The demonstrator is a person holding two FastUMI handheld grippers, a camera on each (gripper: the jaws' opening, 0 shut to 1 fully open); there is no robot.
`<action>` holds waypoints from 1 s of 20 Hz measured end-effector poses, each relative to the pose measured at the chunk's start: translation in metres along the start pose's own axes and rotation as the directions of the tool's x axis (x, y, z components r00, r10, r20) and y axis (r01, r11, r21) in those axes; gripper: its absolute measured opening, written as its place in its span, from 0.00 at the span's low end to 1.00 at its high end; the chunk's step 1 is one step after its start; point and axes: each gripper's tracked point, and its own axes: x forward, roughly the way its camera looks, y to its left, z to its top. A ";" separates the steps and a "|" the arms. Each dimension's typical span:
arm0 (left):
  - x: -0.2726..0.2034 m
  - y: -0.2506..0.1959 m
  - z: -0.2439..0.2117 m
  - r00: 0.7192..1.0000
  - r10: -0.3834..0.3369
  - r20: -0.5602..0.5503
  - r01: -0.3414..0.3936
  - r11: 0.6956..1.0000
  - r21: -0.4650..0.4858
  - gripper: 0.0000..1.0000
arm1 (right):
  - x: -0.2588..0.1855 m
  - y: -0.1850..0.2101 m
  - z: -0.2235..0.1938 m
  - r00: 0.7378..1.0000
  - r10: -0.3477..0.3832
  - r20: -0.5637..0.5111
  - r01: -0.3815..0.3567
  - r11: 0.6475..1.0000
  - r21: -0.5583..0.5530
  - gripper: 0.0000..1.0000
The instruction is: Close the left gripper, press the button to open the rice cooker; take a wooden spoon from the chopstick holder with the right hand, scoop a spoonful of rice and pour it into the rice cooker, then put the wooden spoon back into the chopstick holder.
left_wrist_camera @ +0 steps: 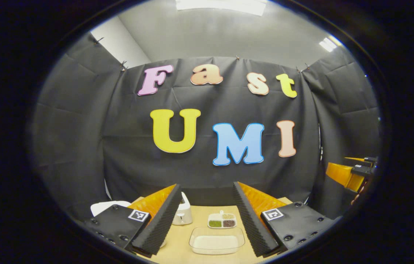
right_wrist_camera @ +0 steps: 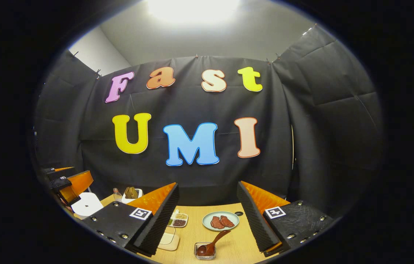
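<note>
The left gripper (left_wrist_camera: 207, 216) is hovering wide open and empty above the worktop (left_wrist_camera: 181, 242), though it must close before pressing. The white rice cooker (left_wrist_camera: 182, 213) is sitting just ahead, beside its left finger, slightly left of centre. The right gripper (right_wrist_camera: 207, 216) is likewise gaping empty, with the wooden spoon (right_wrist_camera: 212, 244) lying below, handle slanting up-right.

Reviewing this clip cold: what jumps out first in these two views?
In the left gripper view, the open left gripper frames a clear tray of rice on the wooden table, with a four-part dish of grains just behind it. In the right gripper view, the open right gripper frames a plate of reddish meat and a dark spoon leaning in a small glass dish.
</note>
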 end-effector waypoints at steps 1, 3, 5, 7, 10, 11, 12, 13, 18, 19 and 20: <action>0.002 0.003 -0.001 1.000 0.006 -0.002 -0.006 1.000 -0.002 0.96 | 0.001 0.000 -0.002 1.000 0.000 -0.004 0.000 1.000 -0.001 0.96; 0.006 0.009 -0.005 1.000 0.014 -0.009 -0.014 1.000 -0.005 0.96 | 0.003 0.001 -0.007 1.000 -0.001 -0.014 0.001 1.000 -0.003 0.96; 0.010 0.022 -0.013 0.999 0.031 -0.023 -0.031 0.999 -0.011 0.99 | 0.007 0.005 -0.014 1.000 0.004 -0.031 -0.004 1.000 -0.006 0.96; 0.018 0.038 -0.031 0.996 0.041 -0.076 -0.043 0.999 -0.026 0.68 | 0.010 0.007 -0.022 0.999 0.004 -0.051 -0.005 1.000 -0.009 0.96; 0.018 0.074 -0.064 0.978 0.068 -0.195 -0.084 0.994 -0.073 0.23 | 0.016 0.012 -0.034 0.996 0.001 -0.090 -0.003 1.000 -0.015 0.96; 0.026 0.094 -0.077 0.970 0.110 -0.219 -0.131 0.987 -0.088 0.08 | 0.017 0.015 -0.037 0.995 0.003 -0.099 -0.005 1.000 -0.018 0.96; 0.029 0.110 -0.087 0.961 0.119 -0.251 -0.150 0.982 -0.112 0.08 | 0.019 0.016 -0.040 0.994 0.004 -0.107 -0.007 1.000 -0.022 0.96; 0.028 0.120 -0.098 0.953 0.115 -0.281 -0.158 0.978 -0.137 0.08 | 0.021 0.018 -0.043 0.993 0.005 -0.114 -0.008 1.000 -0.025 0.96; 0.025 0.186 -0.154 0.887 0.128 -0.444 -0.235 0.952 -0.195 0.08 | 0.024 0.032 -0.053 0.989 0.019 -0.143 -0.023 0.999 -0.031 0.96; 0.026 0.202 -0.164 0.869 0.137 -0.475 -0.264 0.941 -0.212 0.08 | 0.024 0.034 -0.056 0.989 0.019 -0.149 -0.025 0.999 -0.034 0.96; 0.026 0.216 -0.174 0.853 0.148 -0.501 -0.290 0.931 -0.219 0.08 | 0.025 0.036 -0.059 0.988 0.020 -0.155 -0.026 0.999 -0.037 0.97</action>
